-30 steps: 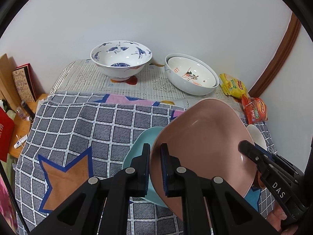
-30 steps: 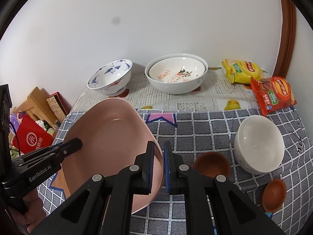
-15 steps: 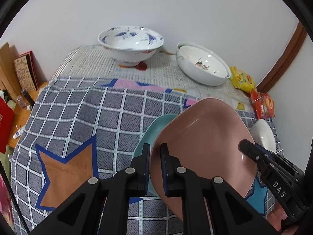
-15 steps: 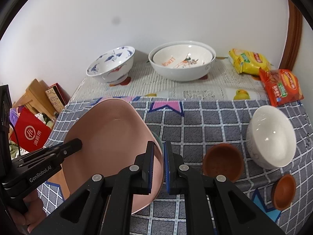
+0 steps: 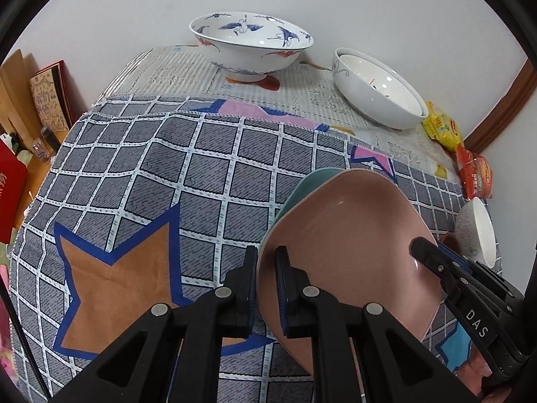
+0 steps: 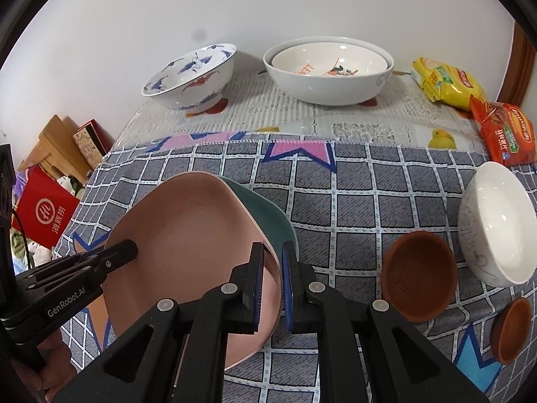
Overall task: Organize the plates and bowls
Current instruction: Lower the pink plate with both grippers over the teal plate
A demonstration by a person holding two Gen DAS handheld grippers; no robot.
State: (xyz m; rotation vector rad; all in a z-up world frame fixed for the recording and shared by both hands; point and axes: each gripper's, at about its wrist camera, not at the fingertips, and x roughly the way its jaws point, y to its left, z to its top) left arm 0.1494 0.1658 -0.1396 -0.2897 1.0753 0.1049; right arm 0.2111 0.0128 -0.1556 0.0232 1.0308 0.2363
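A pink square plate [image 5: 349, 241] [image 6: 188, 252] is held from both sides. My left gripper [image 5: 266, 268] is shut on its left rim and my right gripper [image 6: 272, 265] is shut on its right rim. The plate sits low over a teal plate [image 5: 302, 188] [image 6: 268, 215] that lies on the checked cloth; only the teal plate's far edge shows. A blue-and-white crane bowl [image 5: 250, 47] [image 6: 191, 77] and a white bowl nested in a larger white one [image 5: 379, 90] [image 6: 327, 70] stand at the back.
A white bowl [image 6: 496, 231] and two brown clay dishes, one larger [image 6: 419, 275] and one smaller [image 6: 511, 329], lie right of the plates. Yellow [image 6: 446, 82] and orange [image 6: 503, 134] snack packs are at the back right. Boxes and a red bag [image 6: 43, 215] stand off the table's left edge.
Both grippers have lowered the pink plate toward the teal plate and moved closer to the table. The teal plate is now more covered.
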